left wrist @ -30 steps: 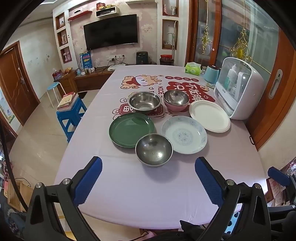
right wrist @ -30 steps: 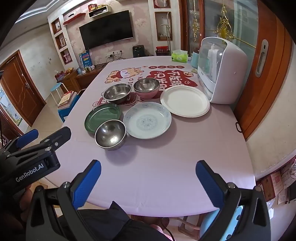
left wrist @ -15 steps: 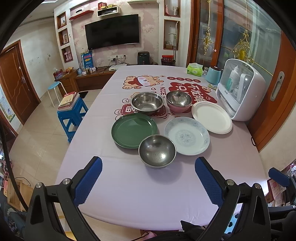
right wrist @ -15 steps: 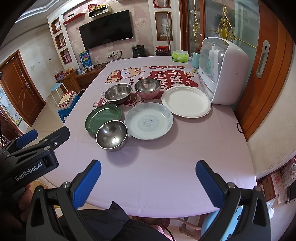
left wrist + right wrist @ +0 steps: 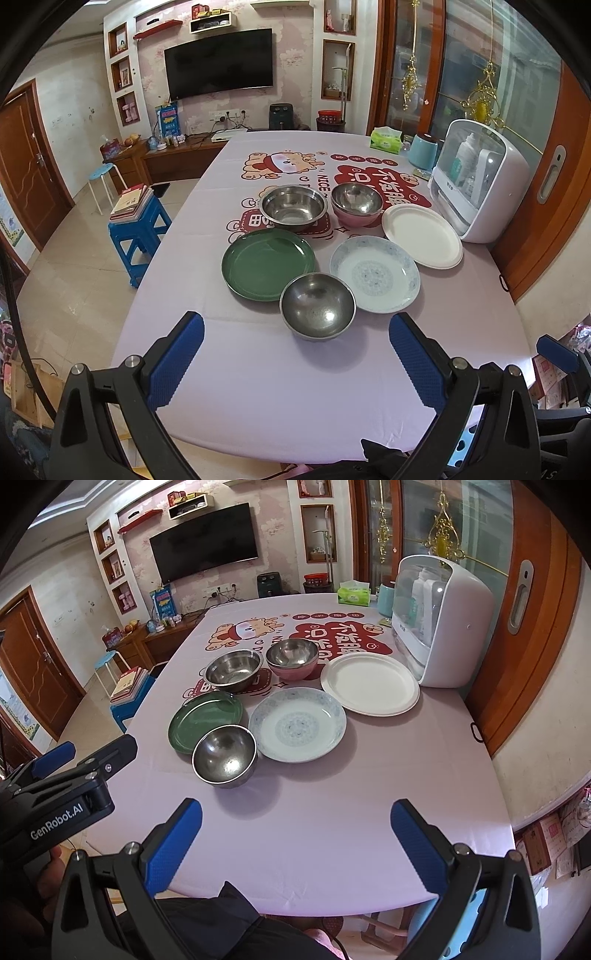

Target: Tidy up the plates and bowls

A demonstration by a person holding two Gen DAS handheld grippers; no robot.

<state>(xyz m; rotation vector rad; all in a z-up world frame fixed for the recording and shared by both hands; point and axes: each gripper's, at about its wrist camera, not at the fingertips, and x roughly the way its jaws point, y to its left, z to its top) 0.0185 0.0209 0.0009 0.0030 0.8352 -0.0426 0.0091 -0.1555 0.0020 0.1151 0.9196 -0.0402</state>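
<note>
Pink-clothed table (image 5: 332, 387) in living rm w/ TV (image 5: 219, 62); dishes nearer than before; both my grippers (image 5: 295, 354) (image 5: 295, 834) spread wide, empty.

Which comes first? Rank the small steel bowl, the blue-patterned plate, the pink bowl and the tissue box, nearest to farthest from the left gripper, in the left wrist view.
1. Small steel bowl, straight ahead.
2. Blue-patterned plate, ahead, slightly right.
3. Pink bowl, farther back.
4. Tissue box, at the far table edge.

Your left tool (image 5: 295, 363): black frame, blue dimpled pads, silver screws.
Your right tool (image 5: 295, 845): same; neighbour marked "GenRobot.AI".
</note>
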